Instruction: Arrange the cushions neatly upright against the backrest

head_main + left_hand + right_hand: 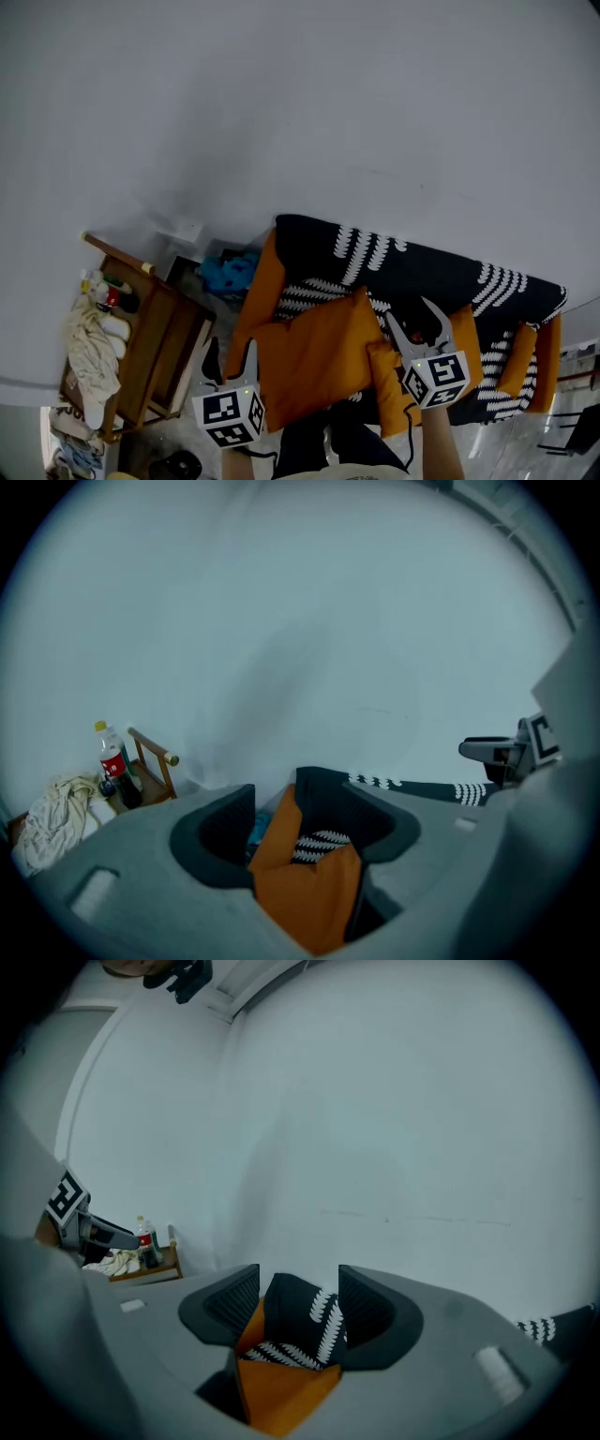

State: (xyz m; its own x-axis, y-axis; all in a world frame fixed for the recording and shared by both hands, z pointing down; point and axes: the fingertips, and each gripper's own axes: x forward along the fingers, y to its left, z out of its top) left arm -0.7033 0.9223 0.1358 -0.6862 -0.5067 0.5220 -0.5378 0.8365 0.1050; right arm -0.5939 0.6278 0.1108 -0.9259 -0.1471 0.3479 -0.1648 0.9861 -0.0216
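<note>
Lying just beyond parted jaws of left gripper (306, 819), right gripper (298, 1299): orange cushion (314, 361)

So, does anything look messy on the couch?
Yes. The big orange cushion is flopped askew across the seat instead of standing up against the black patterned backrest. A smaller orange cushion lies crooked right beside it, also away from the backrest.
</note>
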